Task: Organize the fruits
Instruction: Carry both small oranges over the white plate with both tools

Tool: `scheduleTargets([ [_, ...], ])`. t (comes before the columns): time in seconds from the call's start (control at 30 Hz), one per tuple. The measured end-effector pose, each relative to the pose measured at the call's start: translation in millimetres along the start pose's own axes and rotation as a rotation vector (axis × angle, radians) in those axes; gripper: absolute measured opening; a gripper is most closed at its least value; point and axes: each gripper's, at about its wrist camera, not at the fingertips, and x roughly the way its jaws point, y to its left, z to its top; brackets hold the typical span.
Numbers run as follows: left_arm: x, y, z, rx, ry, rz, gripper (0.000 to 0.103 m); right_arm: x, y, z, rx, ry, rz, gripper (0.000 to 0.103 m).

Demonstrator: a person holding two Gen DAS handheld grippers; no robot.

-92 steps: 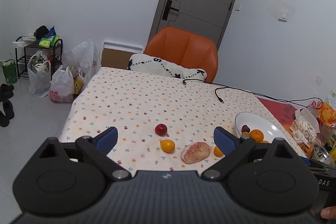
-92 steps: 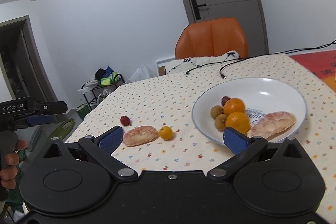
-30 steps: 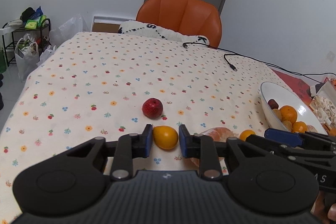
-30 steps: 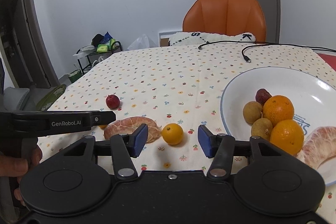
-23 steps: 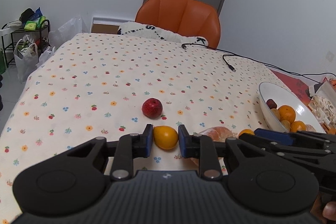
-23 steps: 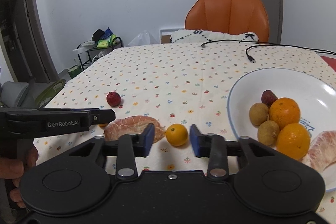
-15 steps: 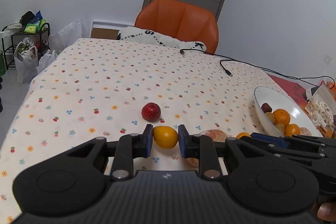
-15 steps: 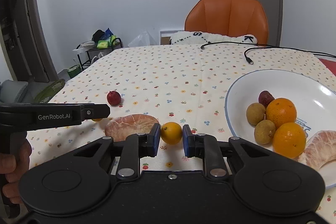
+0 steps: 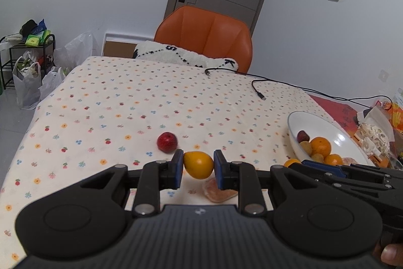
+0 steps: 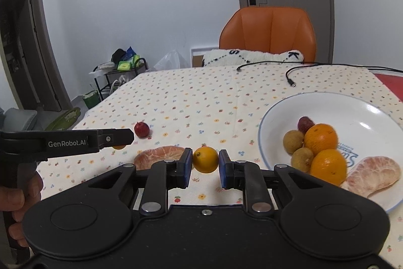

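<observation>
"GenRobot.AI" is printed in white along the black side of the left gripper point(image 10: 121, 138), seen from the right wrist view. Blue lettering on the floor of the white plate point(image 10: 365, 117) hides mostly behind the oranges, too cut off to read. The cushion's point(image 10: 252, 57) black marks resemble "S" and "K".

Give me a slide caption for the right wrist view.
Right gripper shut on a small yellow-orange citrus fruit beside the white fruit bowl.
</observation>
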Motion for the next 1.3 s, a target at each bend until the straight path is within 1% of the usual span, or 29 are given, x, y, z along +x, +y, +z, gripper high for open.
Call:
scheduleTargets([
  [0.4, -2.2, -33.9, 6.4, 0.04, -0.021, -0.051, 0.024, -25.7, -20.2, 4.2, 0.025, -0.052, -0.037, 0.021],
  [1.1, 4.3, -104.9, 10.2, 0.134, -0.035, -0.13, 0.024, -65.3, -72.9, 0.4, 0.084, -0.111, -0.108, 0.021],
  [1.3, 8.5, -124.9, 8.6, 0.166, -0.041, -0.165, 0.024, -73.3, -89.9, -2.3, 0.105, -0.122, -0.127, 0.021],
])
